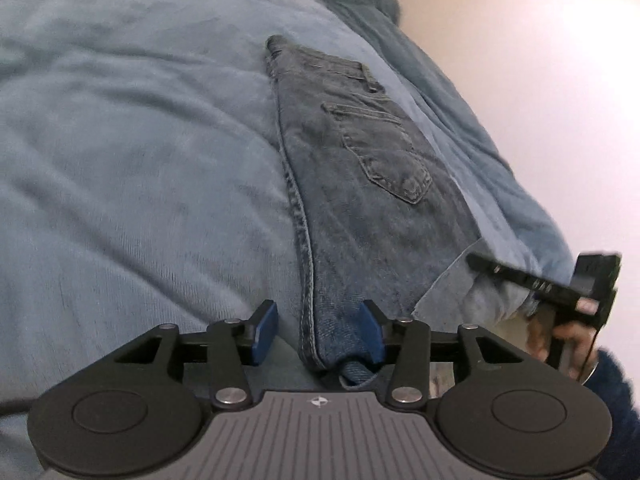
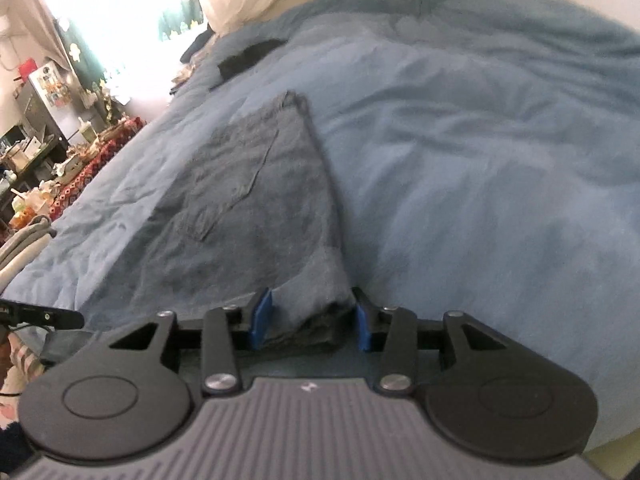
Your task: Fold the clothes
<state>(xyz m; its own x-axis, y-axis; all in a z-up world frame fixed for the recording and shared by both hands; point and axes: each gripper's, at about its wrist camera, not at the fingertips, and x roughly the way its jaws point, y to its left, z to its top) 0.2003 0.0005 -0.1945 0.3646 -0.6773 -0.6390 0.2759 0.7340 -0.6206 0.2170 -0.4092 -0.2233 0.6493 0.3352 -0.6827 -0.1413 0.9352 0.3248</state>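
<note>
A: What is the surface, and what room is this?

B: A bed with a light blue blanket [image 1: 132,152] over all of it. A pale wall [image 1: 520,60] runs along one side. In the right wrist view a bright window [image 2: 116,4] and a crowded table [image 2: 60,164] stand on the far side of the bed.

A: And the left gripper [image 1: 318,330]?

B: Its blue pads stand apart. The near end of the jeans [image 1: 360,168] lies between them. It touches the right pad; the left pad is clear of it.

A: The right gripper [image 2: 310,318]?

B: Also apart. A bunched end of the jeans sits in the gap, but the picture is blurred, so I cannot tell if the pads touch it.

A: Where are the jeans?

B: Folded long, flat on the blanket, back pocket [image 1: 390,160] up, reaching away from both grippers.

A: Anything in the way?

B: A dark item [image 2: 248,58] lies far off near the head of the bed, well apart from the jeans.
</note>
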